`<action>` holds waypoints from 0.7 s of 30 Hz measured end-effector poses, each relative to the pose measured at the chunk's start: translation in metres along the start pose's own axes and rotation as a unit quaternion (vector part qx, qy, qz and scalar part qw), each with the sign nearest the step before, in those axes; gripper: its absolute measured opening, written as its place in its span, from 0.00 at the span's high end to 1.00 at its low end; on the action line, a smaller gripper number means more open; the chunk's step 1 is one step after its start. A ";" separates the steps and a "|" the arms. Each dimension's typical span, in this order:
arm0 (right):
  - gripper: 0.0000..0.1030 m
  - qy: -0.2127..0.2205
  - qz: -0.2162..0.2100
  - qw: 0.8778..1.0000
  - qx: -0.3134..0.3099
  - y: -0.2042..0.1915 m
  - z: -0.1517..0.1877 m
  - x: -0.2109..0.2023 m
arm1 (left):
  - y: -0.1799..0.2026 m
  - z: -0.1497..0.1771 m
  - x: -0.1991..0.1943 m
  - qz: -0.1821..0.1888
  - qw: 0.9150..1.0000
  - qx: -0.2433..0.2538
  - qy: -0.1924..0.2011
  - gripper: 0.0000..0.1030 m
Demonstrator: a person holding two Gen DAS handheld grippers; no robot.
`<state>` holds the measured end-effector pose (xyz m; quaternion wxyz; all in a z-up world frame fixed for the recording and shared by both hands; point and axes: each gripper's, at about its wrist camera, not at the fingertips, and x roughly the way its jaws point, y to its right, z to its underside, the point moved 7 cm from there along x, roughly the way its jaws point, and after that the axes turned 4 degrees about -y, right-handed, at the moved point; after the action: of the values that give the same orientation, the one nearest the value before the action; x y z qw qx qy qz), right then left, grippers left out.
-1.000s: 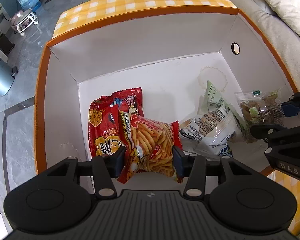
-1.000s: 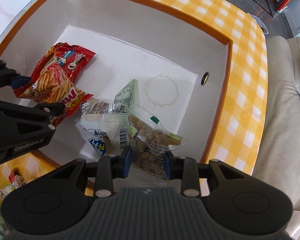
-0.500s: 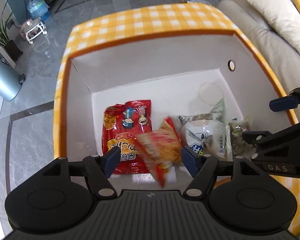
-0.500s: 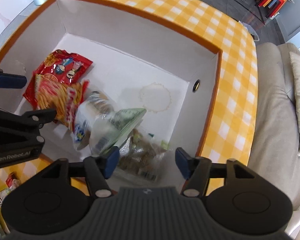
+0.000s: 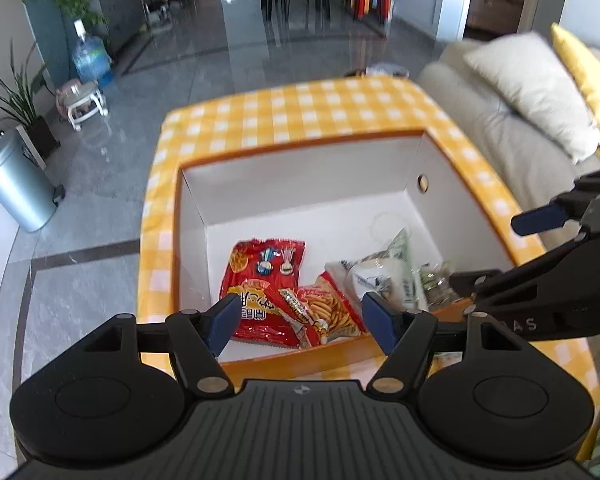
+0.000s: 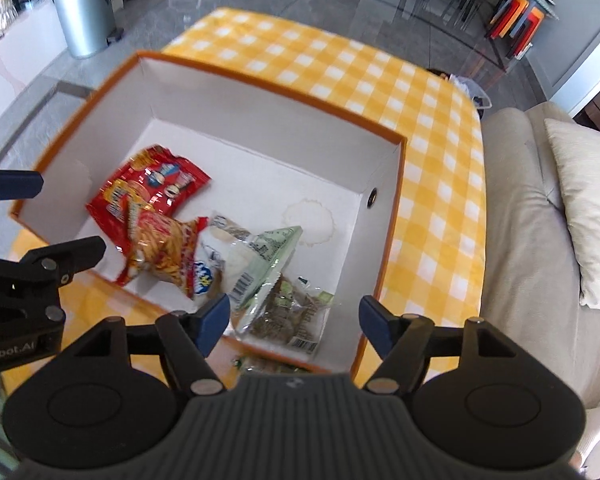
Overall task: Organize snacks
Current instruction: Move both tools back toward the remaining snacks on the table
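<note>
Four snack packets are seen inside the white box (image 5: pixel 308 184) on the yellow-checked surface (image 5: pixel 300 112): a red bag (image 5: pixel 260 276) at left, a fries bag (image 5: pixel 324 308) over its near edge, then a white packet (image 6: pixel 236 256) and a clear cookie bag (image 6: pixel 292 316) near right. The left tongs (image 5: pixel 300 320) and right tongs (image 6: pixel 294 316) have just been opening and are held apart, empty, above the box.

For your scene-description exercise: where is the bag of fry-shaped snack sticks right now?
In the left wrist view, the bag of snack sticks lies in the orange-rimmed box, at its near wall, overlapping the red snack bag, left of the white packet.
</note>
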<state>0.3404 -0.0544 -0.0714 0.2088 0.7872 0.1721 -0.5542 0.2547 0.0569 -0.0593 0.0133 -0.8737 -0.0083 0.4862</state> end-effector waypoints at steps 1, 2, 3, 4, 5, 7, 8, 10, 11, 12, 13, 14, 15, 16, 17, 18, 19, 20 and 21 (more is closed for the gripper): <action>0.31 0.008 -0.003 1.000 0.003 -0.001 0.004 -0.007 | 0.000 0.001 -0.009 0.001 1.000 -0.002 0.013 0.21; 0.31 0.017 -0.006 1.000 0.006 -0.002 0.007 -0.013 | 0.000 0.002 -0.017 0.000 1.000 -0.002 0.028 0.21; 0.30 0.028 -0.011 0.999 0.010 -0.003 0.011 -0.022 | 0.001 0.004 -0.026 -0.002 0.999 0.000 0.044 0.21; 0.30 0.038 -0.016 0.999 0.015 -0.004 0.015 -0.029 | 0.002 0.006 -0.034 -0.004 0.998 0.001 0.058 0.21; 0.29 0.050 -0.023 0.998 0.021 -0.005 0.020 -0.037 | 0.003 0.009 -0.042 -0.006 0.998 0.001 0.069 0.21; 0.27 0.072 -0.036 0.996 0.035 -0.008 0.031 -0.051 | 0.004 0.016 -0.055 -0.001 0.996 -0.002 0.087 0.21; 0.27 0.082 -0.043 0.995 0.043 -0.009 0.036 -0.058 | 0.004 0.019 -0.061 0.004 0.996 -0.005 0.094 0.21; 0.26 0.105 -0.057 0.991 0.056 -0.013 0.049 -0.069 | 0.004 0.027 -0.070 0.012 0.995 -0.009 0.103 0.21; 0.26 0.115 -0.062 0.989 0.062 -0.015 0.056 -0.075 | 0.004 0.031 -0.073 0.014 0.994 -0.012 0.107 0.21; 0.25 0.124 -0.066 0.988 0.066 -0.016 0.062 -0.079 | 0.004 0.035 -0.075 0.015 0.994 -0.013 0.109 0.21; 0.25 0.133 -0.069 0.986 0.072 -0.018 0.070 -0.083 | 0.005 0.040 -0.077 0.016 0.994 -0.013 0.110 0.21; 0.24 0.140 -0.071 0.985 0.076 -0.020 0.077 -0.086 | 0.005 0.045 -0.078 0.017 0.994 -0.012 0.110 0.21; 0.23 0.145 -0.073 0.984 0.080 -0.021 0.083 -0.089 | 0.005 0.050 -0.079 0.018 0.994 -0.011 0.109 0.21; 0.23 0.149 -0.074 0.982 0.085 -0.023 0.091 -0.091 | 0.006 0.057 -0.079 0.019 0.994 -0.013 0.106 0.21; 0.22 0.151 -0.075 0.982 0.089 -0.025 0.097 -0.092 | 0.005 0.062 -0.077 0.021 0.995 -0.017 0.100 0.21; 0.22 0.153 -0.077 0.981 0.093 -0.026 0.104 -0.093 | 0.005 0.069 -0.076 0.023 0.995 -0.021 0.094 0.21; 0.22 0.153 -0.077 0.980 0.096 -0.027 0.109 -0.092 | 0.004 0.076 -0.073 0.024 0.996 -0.029 0.086 0.21; 0.22 0.153 -0.077 0.980 0.100 -0.028 0.115 -0.092 | 0.003 0.083 -0.071 0.023 0.996 -0.035 0.078 0.21; 0.21 0.154 -0.077 0.980 0.103 -0.030 0.120 -0.092 | 0.002 0.090 -0.068 0.022 0.997 -0.040 0.069 0.21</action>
<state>0.1991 -0.0954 -0.0247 0.0543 0.8647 0.2042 -0.4557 0.1425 0.0544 -0.0490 -0.0320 -0.9049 -0.0072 0.4243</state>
